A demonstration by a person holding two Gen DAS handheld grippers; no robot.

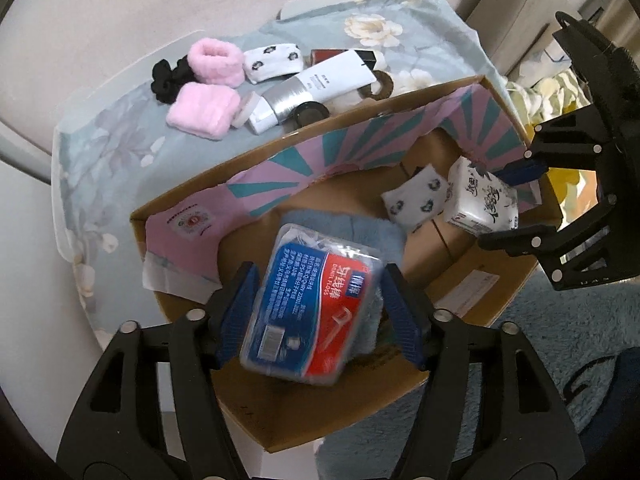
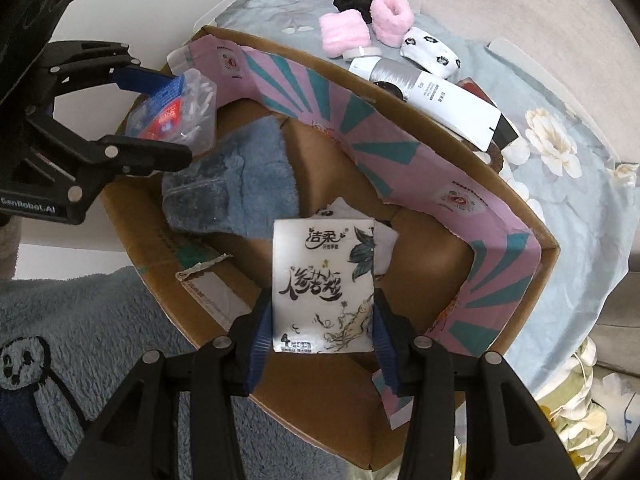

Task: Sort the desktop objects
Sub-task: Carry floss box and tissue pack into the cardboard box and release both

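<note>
My left gripper [image 1: 320, 316] is shut on a blue and red dental floss pack [image 1: 308, 312] and holds it over the open cardboard box [image 1: 304, 412]; it also shows in the right wrist view [image 2: 168, 112]. My right gripper [image 2: 322, 332] is shut on a white tissue pack [image 2: 324, 288] inside the box, above a rolled white sock [image 1: 416, 198]. A blue fluffy cloth [image 2: 240, 176] lies on the box floor.
On the floral cloth [image 1: 120, 152] behind the box lie pink wristbands [image 1: 204, 114], a black scrunchie [image 1: 170, 76], a white sock [image 1: 272, 62], a white and silver tube [image 1: 320, 84] and small jars. A blue rug [image 2: 80, 320] lies beside the box.
</note>
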